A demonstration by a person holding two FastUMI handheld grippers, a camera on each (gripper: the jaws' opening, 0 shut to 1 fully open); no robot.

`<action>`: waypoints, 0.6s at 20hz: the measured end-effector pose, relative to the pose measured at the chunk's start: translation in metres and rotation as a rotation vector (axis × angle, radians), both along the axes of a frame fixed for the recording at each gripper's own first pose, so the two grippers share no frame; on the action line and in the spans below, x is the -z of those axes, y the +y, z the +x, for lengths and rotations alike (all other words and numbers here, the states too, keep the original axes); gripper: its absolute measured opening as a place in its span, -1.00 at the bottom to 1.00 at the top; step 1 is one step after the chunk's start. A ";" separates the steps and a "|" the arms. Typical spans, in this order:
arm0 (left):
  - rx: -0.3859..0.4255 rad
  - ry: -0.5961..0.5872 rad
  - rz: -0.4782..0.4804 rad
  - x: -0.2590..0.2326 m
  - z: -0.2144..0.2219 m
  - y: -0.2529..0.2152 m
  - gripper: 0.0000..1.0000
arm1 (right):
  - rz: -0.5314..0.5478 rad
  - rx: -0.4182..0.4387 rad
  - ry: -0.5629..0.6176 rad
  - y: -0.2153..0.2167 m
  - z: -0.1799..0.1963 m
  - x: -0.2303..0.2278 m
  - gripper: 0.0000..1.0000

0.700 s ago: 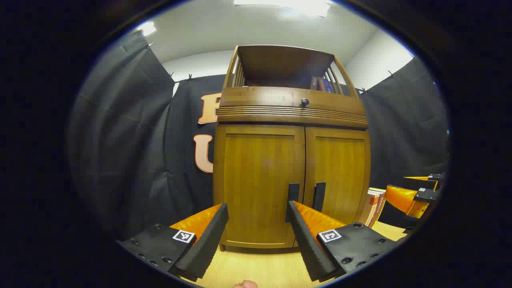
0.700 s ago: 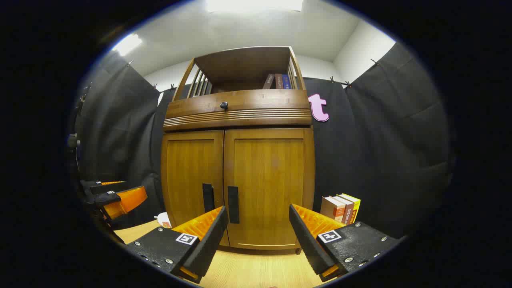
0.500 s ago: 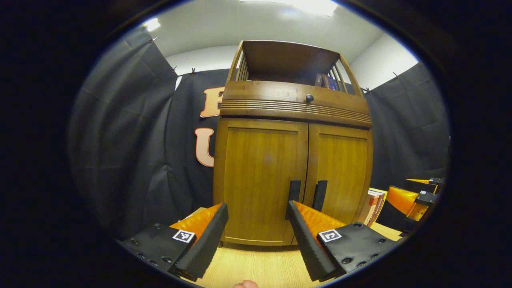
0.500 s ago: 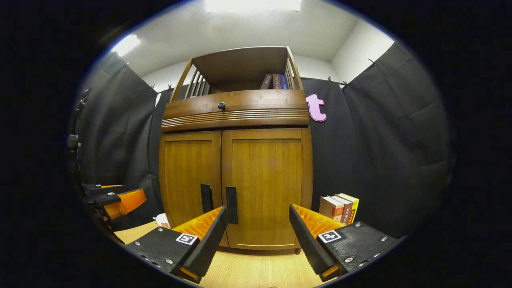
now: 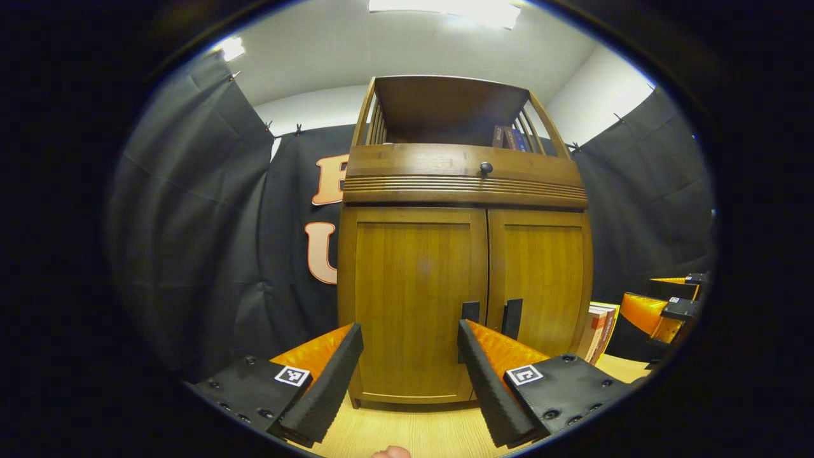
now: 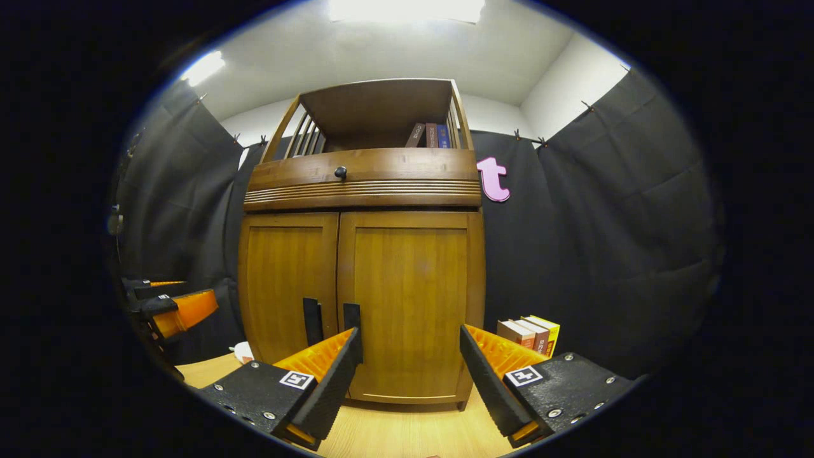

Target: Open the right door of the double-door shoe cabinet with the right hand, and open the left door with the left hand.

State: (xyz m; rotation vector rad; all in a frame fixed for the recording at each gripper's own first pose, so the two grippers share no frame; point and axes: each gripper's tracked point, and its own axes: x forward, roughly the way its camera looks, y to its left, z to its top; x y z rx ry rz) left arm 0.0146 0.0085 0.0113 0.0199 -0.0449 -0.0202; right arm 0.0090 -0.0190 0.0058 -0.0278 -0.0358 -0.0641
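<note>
A brown wooden shoe cabinet [image 5: 461,254] [image 6: 362,267] stands ahead on a light wood table, both doors closed. Two dark vertical handles sit side by side at the centre seam: the left door handle [image 5: 470,312] [image 6: 311,321] and the right door handle [image 5: 512,318] [image 6: 351,316]. My left gripper [image 5: 410,343] is open, a short way in front of the left door [image 5: 413,299], nothing between its fingers. My right gripper [image 6: 410,346] is open before the right door [image 6: 410,299]. The right gripper also shows at the far right of the left gripper view [image 5: 661,312], and the left gripper at the far left of the right gripper view [image 6: 165,308].
Several books [image 6: 531,334] [image 5: 598,331] stand upright on the table [image 6: 407,432] right of the cabinet. More books [image 6: 429,135] sit on the cabinet's open top shelf above a drawer with a round knob [image 6: 341,172]. A small white object [image 6: 241,351] lies left of the cabinet. Black cloth walls surround.
Both views tilted slightly, so the cabinet sits lower in frame. In the right gripper view the cabinet shifted left. Both grippers stayed open and the doors stayed closed.
</note>
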 end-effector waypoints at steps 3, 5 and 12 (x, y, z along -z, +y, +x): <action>0.000 -0.002 -0.019 0.001 0.001 0.001 0.94 | 0.035 -0.005 0.004 0.003 0.002 0.004 0.87; -0.003 -0.001 -0.019 0.001 0.001 0.003 0.93 | 0.048 -0.005 0.008 0.003 0.002 0.007 0.87; -0.001 0.001 -0.021 0.000 -0.004 0.005 0.92 | 0.066 -0.013 0.019 0.011 -0.003 0.009 0.87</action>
